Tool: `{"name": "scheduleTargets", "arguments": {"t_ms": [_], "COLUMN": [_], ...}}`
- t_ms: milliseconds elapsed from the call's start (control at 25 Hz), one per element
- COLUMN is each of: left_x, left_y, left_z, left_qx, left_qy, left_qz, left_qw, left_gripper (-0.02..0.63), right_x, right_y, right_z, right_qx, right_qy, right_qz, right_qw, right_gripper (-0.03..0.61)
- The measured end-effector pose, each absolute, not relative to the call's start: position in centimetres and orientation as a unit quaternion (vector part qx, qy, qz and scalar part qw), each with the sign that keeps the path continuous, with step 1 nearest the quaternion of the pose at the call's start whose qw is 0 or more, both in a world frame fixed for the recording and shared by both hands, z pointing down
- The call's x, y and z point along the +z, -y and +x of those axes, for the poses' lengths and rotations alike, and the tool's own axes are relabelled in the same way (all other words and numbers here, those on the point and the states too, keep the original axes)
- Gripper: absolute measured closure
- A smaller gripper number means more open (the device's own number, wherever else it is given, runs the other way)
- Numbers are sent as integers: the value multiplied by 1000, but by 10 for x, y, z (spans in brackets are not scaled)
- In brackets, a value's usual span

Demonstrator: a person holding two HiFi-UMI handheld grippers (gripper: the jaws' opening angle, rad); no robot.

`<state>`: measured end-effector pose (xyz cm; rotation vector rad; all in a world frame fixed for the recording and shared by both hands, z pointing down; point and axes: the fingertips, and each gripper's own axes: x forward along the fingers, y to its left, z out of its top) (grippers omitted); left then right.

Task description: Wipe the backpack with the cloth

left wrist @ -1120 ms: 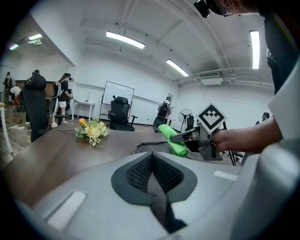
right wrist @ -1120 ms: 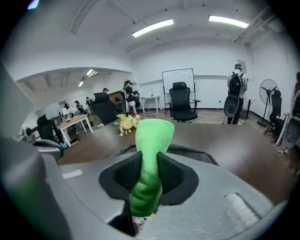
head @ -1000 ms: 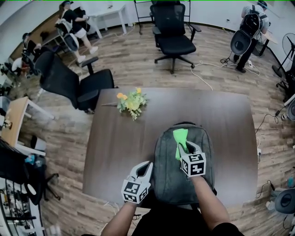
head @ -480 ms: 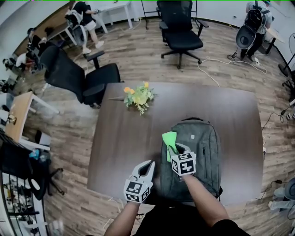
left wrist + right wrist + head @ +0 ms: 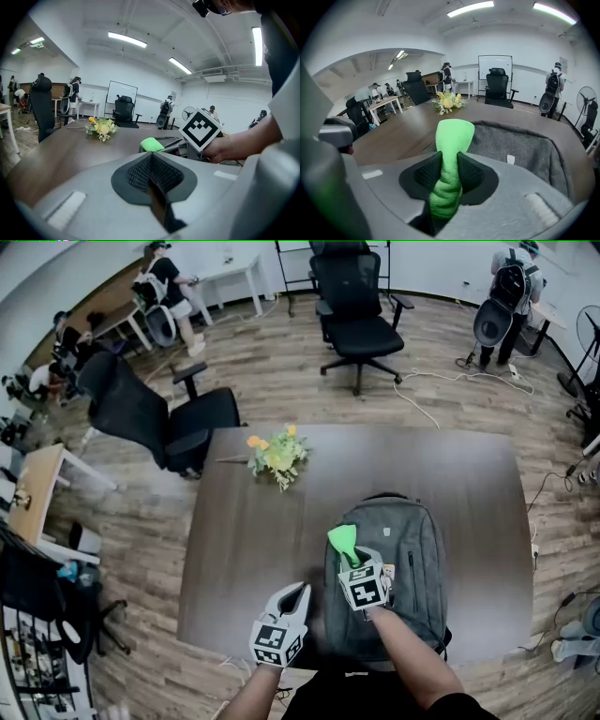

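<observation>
The dark brown rectangular table (image 5: 253, 549) carries the grey fabric backpack (image 5: 417, 559), laid flat against the table's near edge, right of centre. The right gripper (image 5: 354, 563) pinches the bright green cloth (image 5: 343, 540) firmly between its jaws. Within the last second it has carried the cloth from the backpack's middle to its left side and back toward the near edge. This indicates a wiping stroke in progress, and the right side probably remains to be wiped. The left gripper (image 5: 298, 589), jaws pressed together and empty, hovers at the near edge beside the backpack.
</observation>
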<state>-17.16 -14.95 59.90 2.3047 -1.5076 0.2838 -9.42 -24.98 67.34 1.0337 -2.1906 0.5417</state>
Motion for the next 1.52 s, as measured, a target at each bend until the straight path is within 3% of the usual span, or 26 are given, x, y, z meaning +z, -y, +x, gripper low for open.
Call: {"name": "scheduleTargets", "arguments": {"t_ms": [560,1520], "left_x": [600,598], "left_y": [155,166], "left_z": [-153,-100], "left_qx": [106,108], "left_qy": [517,474], "left_qz": [830,858], "left_qw": [178,165], "left_gripper": [594,594], "right_x": [686,669], "right_y": [261,275], "right_z": [-37,79], "right_qx": [176,170], "right_qy": [799,743], "right_qz": [420,502], "right_qw": [393,409], "right_gripper": [480,479]}}
